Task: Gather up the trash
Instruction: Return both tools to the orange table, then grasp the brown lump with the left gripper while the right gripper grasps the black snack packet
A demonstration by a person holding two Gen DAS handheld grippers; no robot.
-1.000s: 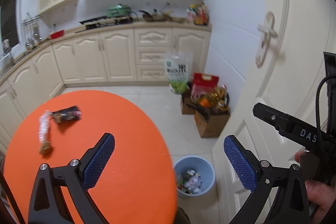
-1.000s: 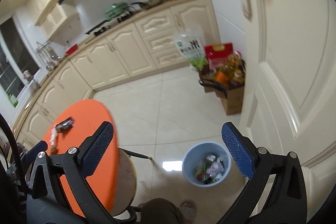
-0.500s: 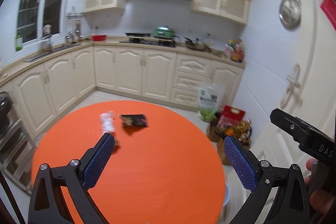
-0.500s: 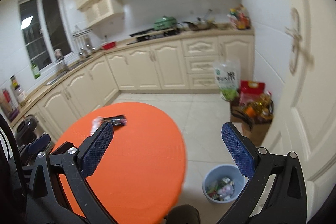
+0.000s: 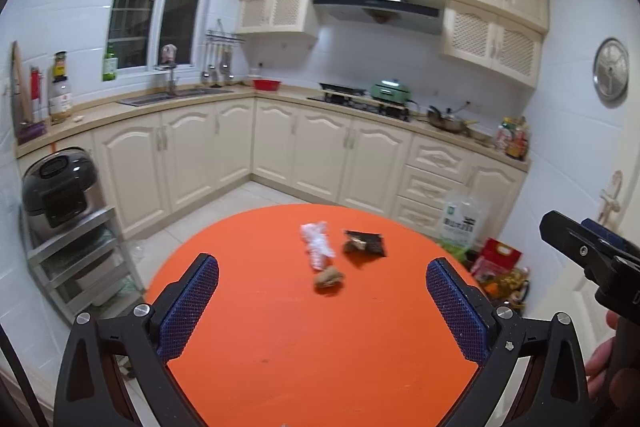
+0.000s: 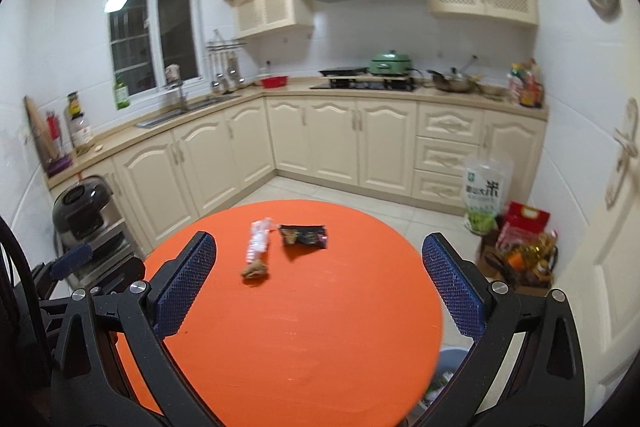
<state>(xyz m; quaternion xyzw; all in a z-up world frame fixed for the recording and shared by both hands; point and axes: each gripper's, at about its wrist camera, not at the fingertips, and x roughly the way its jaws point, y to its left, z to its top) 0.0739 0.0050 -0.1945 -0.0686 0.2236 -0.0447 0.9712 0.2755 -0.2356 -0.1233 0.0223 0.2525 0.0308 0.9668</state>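
Three bits of trash lie on the far half of the round orange table: a crumpled white wrapper, a dark snack packet and a small brown lump. My left gripper hovers open over the near part of the table, nothing between its fingers. My right gripper is open too and holds nothing, short of the trash. A blue bin peeks out below the table's right edge, mostly hidden.
Cream kitchen cabinets run along the back and left walls. A dark cooker on a metal rack stands left of the table. A rice bag and a box of groceries sit on the floor by the white door.
Both grippers have swung up and leftward from the floor and bin by the door to face the table. The trash now sits ahead of both. Both stayed open.
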